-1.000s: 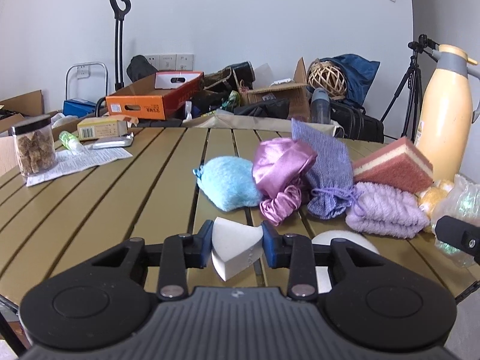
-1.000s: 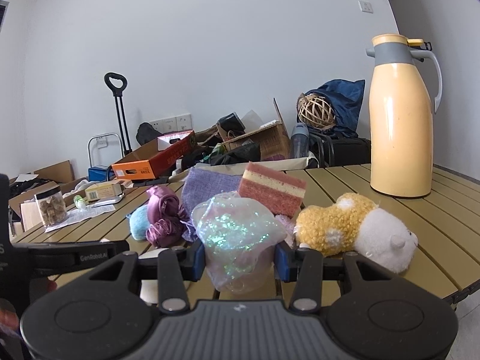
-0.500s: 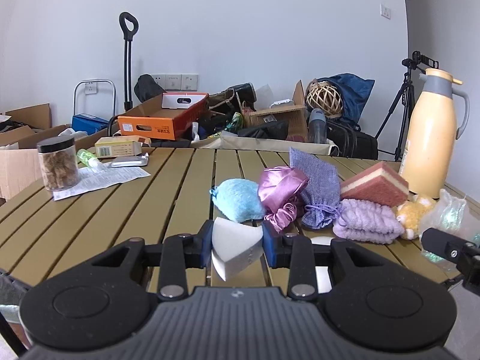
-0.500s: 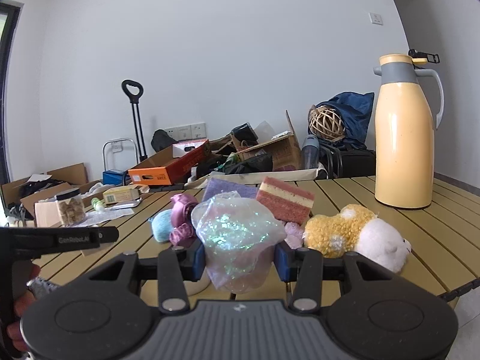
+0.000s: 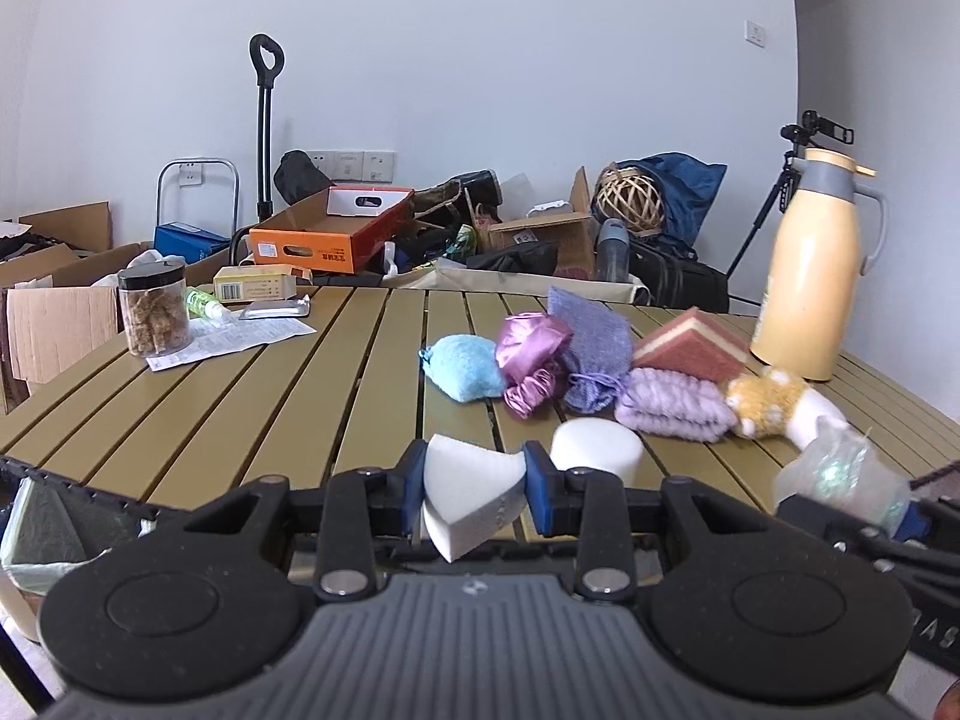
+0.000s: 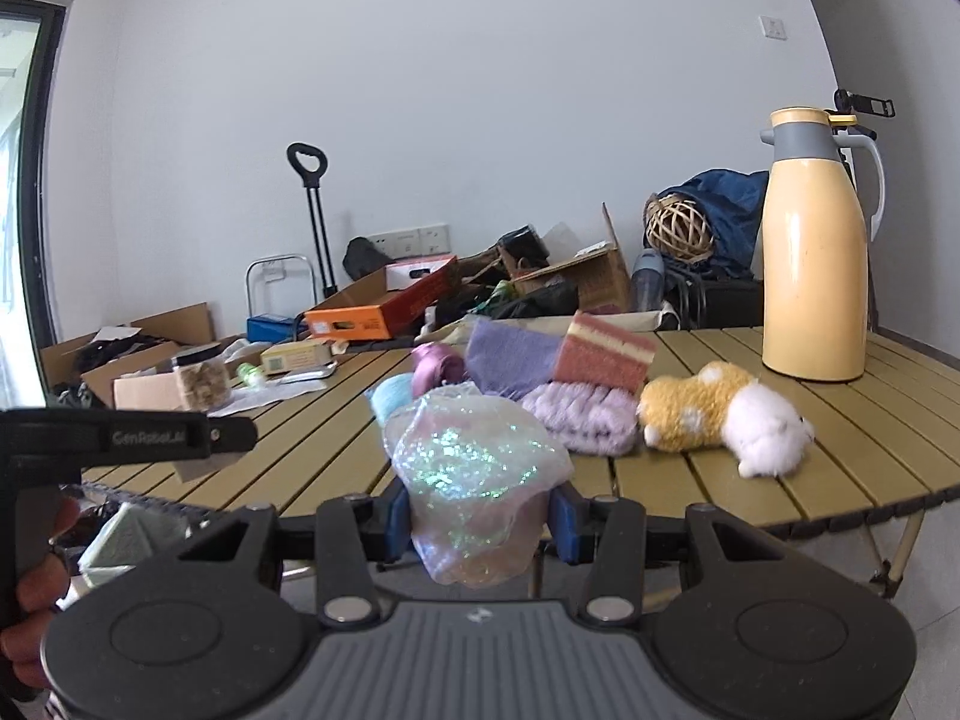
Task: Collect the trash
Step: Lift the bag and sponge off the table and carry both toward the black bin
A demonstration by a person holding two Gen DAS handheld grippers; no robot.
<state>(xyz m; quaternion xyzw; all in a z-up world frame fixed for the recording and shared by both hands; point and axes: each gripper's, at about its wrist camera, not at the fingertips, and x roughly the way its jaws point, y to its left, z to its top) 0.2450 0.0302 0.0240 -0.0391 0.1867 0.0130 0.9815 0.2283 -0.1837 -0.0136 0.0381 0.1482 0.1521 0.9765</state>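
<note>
My left gripper [image 5: 474, 492] is shut on a white wedge-shaped foam piece [image 5: 468, 495], held just off the table's near edge. My right gripper [image 6: 480, 516] is shut on a crumpled iridescent plastic wrapper [image 6: 474, 474], also off the near edge; the wrapper shows in the left wrist view [image 5: 840, 474] too. A trash bin with a pale green liner [image 5: 42, 534] stands below the table at the left, and shows in the right wrist view [image 6: 120, 540]. A white foam cylinder [image 5: 597, 450] lies on the slatted table [image 5: 270, 390].
On the table are a blue pouch [image 5: 465, 367], pink satin pouch [image 5: 531, 354], purple pouches [image 5: 591, 354], a sponge [image 5: 690, 348], a plush toy [image 6: 720, 420], a yellow thermos [image 5: 810, 264], and a jar [image 5: 153, 309] on papers. Boxes and bags clutter the floor behind.
Both grippers have pulled back from the table toward its near edge, each keeping its hold. The trash bin has come into view at the lower left.
</note>
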